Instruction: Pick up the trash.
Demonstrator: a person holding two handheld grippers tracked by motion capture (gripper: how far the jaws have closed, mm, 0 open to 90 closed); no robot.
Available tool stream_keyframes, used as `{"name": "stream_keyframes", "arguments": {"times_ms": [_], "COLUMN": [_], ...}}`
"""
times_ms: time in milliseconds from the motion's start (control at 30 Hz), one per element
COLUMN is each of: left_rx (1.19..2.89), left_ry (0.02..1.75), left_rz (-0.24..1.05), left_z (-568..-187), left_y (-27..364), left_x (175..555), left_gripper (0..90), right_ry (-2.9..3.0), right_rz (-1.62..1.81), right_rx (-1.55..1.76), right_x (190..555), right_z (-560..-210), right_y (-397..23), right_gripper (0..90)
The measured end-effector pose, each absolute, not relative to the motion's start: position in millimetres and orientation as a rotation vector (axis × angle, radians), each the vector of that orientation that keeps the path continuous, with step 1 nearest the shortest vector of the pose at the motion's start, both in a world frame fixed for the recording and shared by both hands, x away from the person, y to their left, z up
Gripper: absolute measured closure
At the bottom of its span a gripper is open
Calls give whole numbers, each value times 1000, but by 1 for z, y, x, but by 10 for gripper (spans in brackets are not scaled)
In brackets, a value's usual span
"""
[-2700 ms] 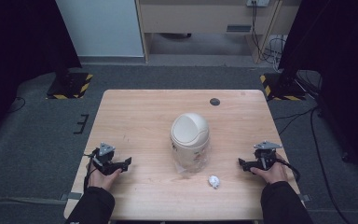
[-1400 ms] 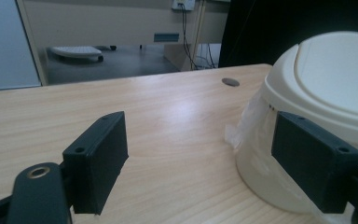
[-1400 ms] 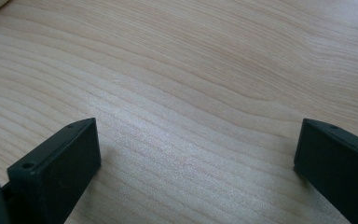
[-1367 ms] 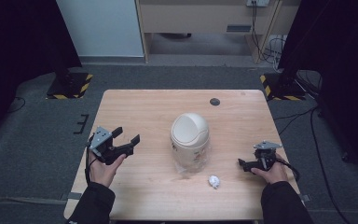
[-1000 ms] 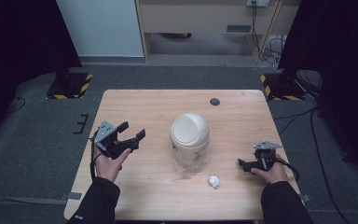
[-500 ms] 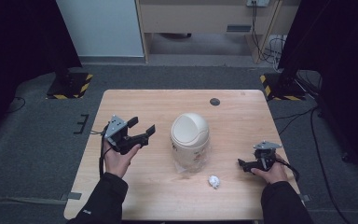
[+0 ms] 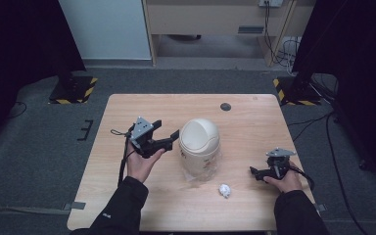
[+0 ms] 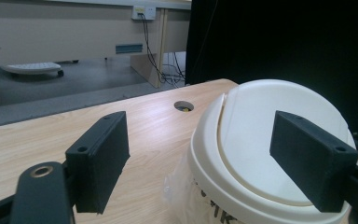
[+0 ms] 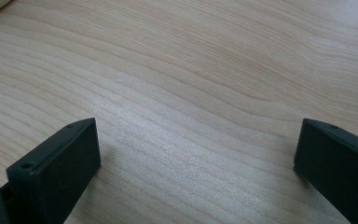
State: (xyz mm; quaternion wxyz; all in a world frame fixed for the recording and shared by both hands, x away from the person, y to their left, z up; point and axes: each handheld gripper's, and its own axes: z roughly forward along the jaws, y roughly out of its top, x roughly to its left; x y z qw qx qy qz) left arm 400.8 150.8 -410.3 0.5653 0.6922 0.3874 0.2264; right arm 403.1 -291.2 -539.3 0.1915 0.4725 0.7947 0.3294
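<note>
One lidded bin, one crumpled paper ball, two grippers, one table

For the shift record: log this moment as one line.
left hand-held gripper: open, beside bin lid | right hand-held gripper: open, low over table | paper ball: on table, in front of bin

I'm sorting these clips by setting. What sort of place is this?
Probably a lab or studio set up for recording: a lone wooden table on grey carpet, black curtains at both sides, and hazard-striped stand bases.
</note>
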Motion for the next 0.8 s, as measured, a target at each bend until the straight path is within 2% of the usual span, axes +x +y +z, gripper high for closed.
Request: {"name": "stream_keyframes", "arguments": {"times_ms": [800], "left_rx": [1744], "left_ry": [914], "left_rz": [490], "left_z": [-430], "left_y": [122], "left_x": [415], "left_gripper": [193], "right_ry": [2232], "right_rz": [925], "right_rx": [1327], "right_x": [403], "right_z": [-539], "right_y": [-291], "right_gripper": [6]}}
